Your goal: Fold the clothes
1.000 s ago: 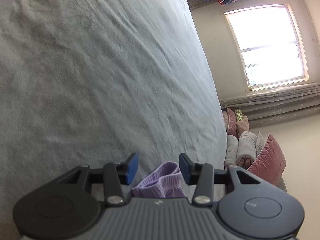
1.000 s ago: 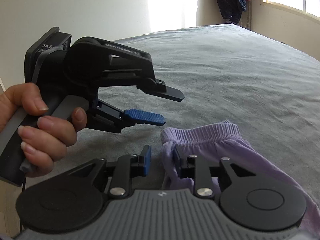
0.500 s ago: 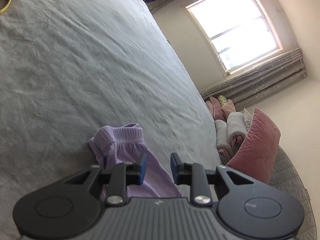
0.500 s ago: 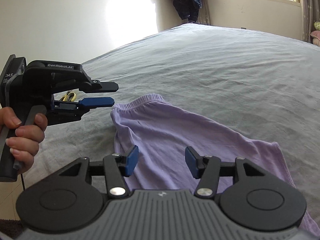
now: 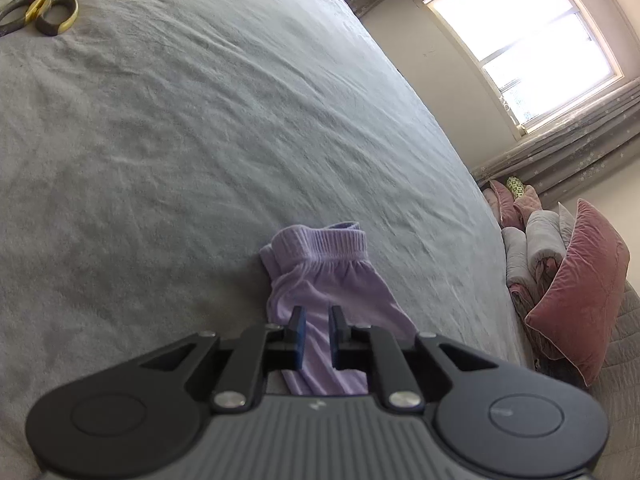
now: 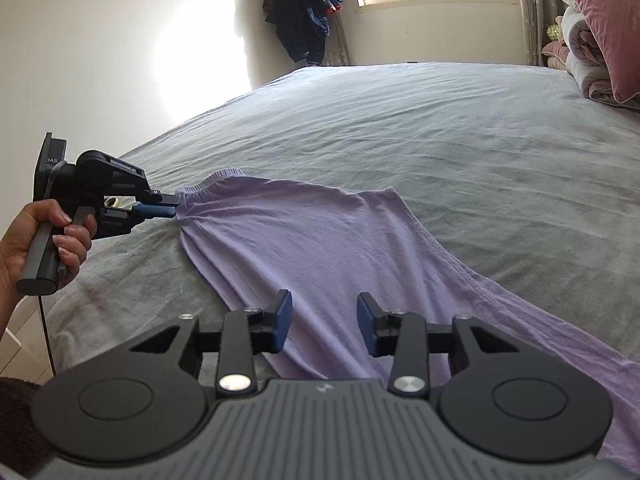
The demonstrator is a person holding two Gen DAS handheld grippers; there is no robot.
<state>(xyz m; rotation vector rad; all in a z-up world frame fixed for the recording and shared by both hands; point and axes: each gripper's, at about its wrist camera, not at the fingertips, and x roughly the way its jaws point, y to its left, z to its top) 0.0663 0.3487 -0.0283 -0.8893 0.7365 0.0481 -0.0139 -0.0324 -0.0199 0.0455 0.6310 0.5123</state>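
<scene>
- Right now your lilac garment (image 6: 320, 248) lies spread across the near part of the grey bed (image 6: 440, 128), its ribbed waistband toward the near left corner and the rest running off toward the near right edge.
- Your left gripper (image 6: 168, 205) is at the waistband end – its jaws are closing, with lilac cloth between the blue pads (image 5: 299, 334). From the left wrist view the pads stand just either side of a fold of fabric; I cannot tell whether they are already pressing on it.
- Your right gripper (image 6: 324, 322) hovers above the middle of the garment. Its jaws are closing too but are plainly apart, and the cloth sits below them, not between them.
- Judging from this layout, you hold one end at the waistband so the garment can be pulled flat or lifted for a fold, while the right gripper heads for a second hold further along.
- Yellow-handled scissors (image 5: 44, 8) lie at the far left corner of the bed, well apart from the garment.
- Pink and grey cushions (image 5: 576, 292) are piled at the bed's right edge.
- Hidden – the lower end of the garment runs out of the right wrist view behind the gripper body, so its full shape is unclear. Only your left hand (image 6: 60, 240) shows.
</scene>
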